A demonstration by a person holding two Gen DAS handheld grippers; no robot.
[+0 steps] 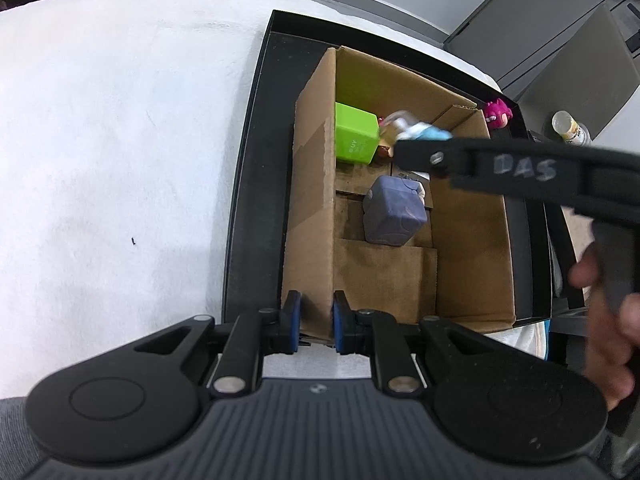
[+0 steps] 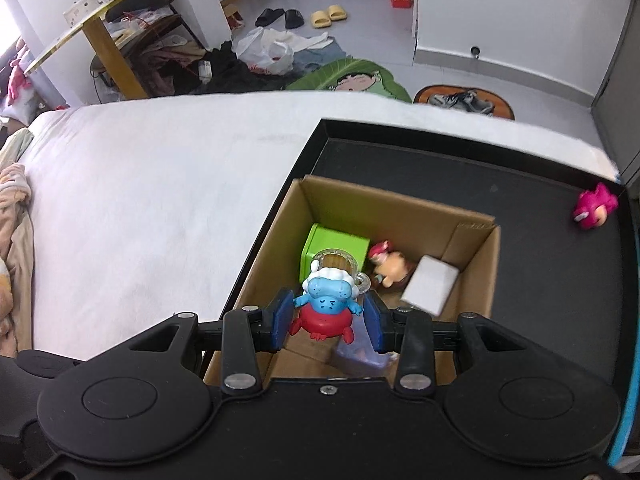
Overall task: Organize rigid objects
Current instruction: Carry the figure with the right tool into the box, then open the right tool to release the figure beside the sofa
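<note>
Toy in hand: a blue-and-red figurine (image 2: 326, 306) sat pinched between the pads of the right gripper (image 2: 327, 318), low in the centre of the right wrist view, held over the open cardboard box (image 2: 476, 276).
Right jaws: closed on the figurine's red base, one blue pad at each side.
Left jaws: pressed onto the near left wall of the box, low in the centre of the left wrist view, the left gripper (image 1: 316, 320) steadying the carton.
Already boxed: a green cube (image 2: 334, 246) in the far left corner, a small red-capped doll (image 2: 386, 264) beside it, a white block (image 2: 430, 284) toward the right wall, and a purple cube (image 1: 394, 214) nearer the middle.
Still out: a pink plush-like toy (image 2: 592, 208) lay on the black tray (image 2: 540, 280), at the right edge of the frame, well apart from the box.
Setting: the tray carried the box and rested on a white bed (image 2: 160, 184) that filled the left half of both views.
Progress: by appearance well along, with four items stowed, a fifth poised for release, and the pink toy seemingly the last piece left to collect.
Unclear: whether a clear round piece (image 2: 334, 260) behind the figurine's head belonged to the toy.
</note>
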